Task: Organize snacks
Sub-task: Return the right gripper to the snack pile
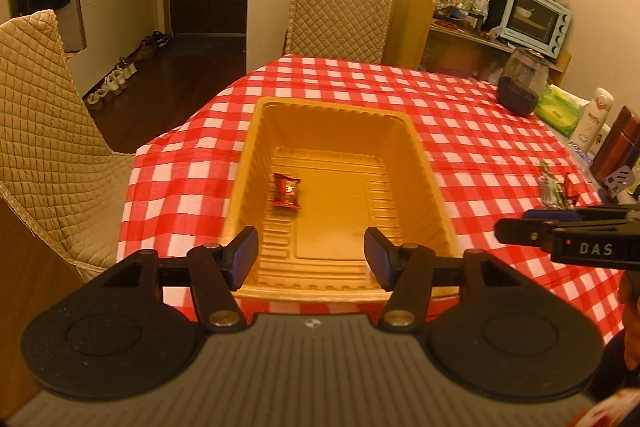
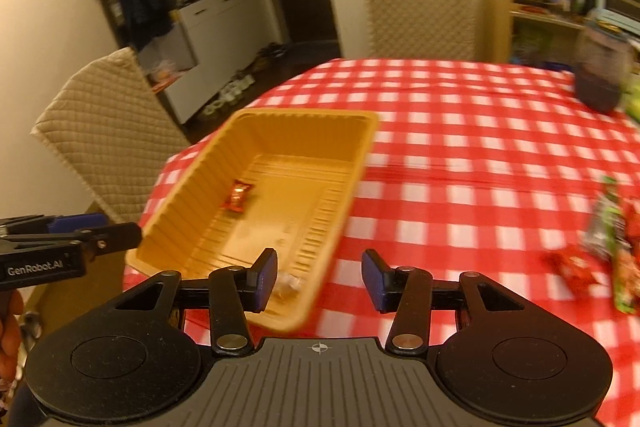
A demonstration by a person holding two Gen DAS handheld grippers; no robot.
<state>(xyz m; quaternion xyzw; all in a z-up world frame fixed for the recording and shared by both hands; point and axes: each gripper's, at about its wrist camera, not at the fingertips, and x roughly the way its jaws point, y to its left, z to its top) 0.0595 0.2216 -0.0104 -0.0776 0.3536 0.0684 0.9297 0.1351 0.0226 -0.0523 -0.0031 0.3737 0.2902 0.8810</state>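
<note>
Yellow tray (image 1: 256, 163) holds one red snack (image 1: 286, 190); both tools empty.

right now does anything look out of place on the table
Mostly tidy. The ribbed yellow plastic tray holds one red foil snack packet and a pale wrapped piece, while several red and green snack packets lie loose on the checked tablecloth.

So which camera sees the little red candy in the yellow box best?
The left wrist view. The red candy lies sharp and unblocked on the floor of the yellow box, near its left wall. The right wrist view shows the same candy too, but smaller and blurred, with the box seen at a slant.
</note>
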